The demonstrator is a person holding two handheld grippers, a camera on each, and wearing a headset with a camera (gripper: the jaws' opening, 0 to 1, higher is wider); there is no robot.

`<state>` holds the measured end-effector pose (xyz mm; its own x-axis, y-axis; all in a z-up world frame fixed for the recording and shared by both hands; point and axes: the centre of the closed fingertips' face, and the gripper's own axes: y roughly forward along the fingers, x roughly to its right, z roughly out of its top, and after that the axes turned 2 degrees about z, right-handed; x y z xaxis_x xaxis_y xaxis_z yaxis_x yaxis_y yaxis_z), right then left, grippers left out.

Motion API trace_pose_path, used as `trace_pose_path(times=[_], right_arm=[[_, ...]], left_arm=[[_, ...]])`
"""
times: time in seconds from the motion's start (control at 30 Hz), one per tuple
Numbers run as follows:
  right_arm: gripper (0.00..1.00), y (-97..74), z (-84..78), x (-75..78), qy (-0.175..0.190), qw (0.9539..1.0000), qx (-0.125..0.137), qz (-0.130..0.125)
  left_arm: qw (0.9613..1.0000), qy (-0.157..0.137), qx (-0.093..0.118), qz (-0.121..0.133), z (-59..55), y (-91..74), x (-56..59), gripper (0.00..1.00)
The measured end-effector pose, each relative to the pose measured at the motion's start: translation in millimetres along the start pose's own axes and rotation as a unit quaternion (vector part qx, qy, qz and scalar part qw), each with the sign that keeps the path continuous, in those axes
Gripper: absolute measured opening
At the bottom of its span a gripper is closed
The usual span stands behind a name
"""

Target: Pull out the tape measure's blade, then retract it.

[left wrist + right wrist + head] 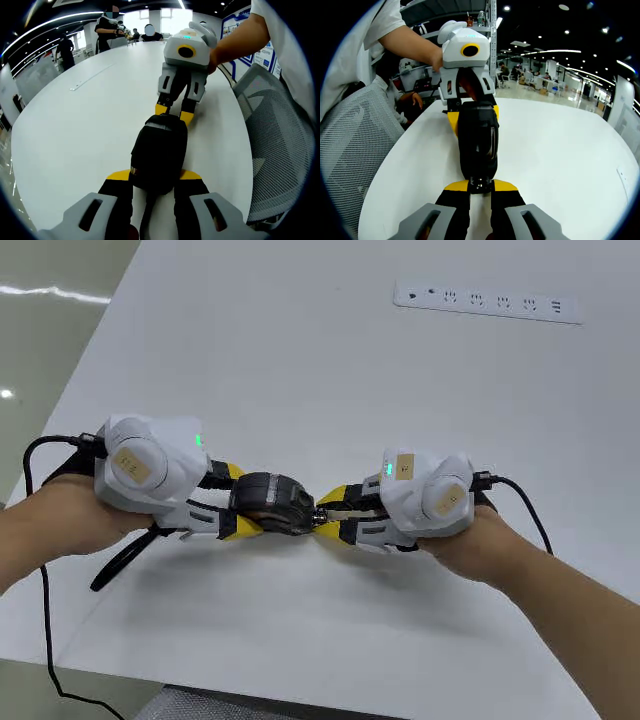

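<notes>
2 tools point(248, 502) point(326, 513) grip 1 tape measure point(277, 498).

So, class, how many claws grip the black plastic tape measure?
2. The left claw clamps the black plastic tape measure by its case; the right claw pinches its blade tip.

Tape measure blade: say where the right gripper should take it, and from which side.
Grip the end hook, the small tab at the front of the tape measure, coming straight on from opposite the left gripper, which clamps the case. The right gripper pinches there now.
</notes>
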<state>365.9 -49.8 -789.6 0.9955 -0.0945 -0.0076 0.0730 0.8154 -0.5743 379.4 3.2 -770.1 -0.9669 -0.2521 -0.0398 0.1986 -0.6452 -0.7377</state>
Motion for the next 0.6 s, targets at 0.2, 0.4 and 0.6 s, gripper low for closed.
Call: trace_pose_path(times=[0.2,0.4,0.6], right_arm=[[0.10,0.3,-0.4,0.0,0.003,1.0000,0.000,0.005],[0.09,0.0,0.0,-0.4,0.007,1.0000,-0.002,0.002],[0.09,-0.3,-0.8,0.2,0.008,1.0000,-0.005,-0.001]], left_arm=[[1.0000,0.003,-0.001,0.001,-0.5,-0.2,0.1,0.26],[1.0000,0.004,0.000,-0.001,-0.6,-0.6,0.6,0.25],[1.0000,0.005,0.001,-0.004,-0.9,-0.6,0.3,0.25]])
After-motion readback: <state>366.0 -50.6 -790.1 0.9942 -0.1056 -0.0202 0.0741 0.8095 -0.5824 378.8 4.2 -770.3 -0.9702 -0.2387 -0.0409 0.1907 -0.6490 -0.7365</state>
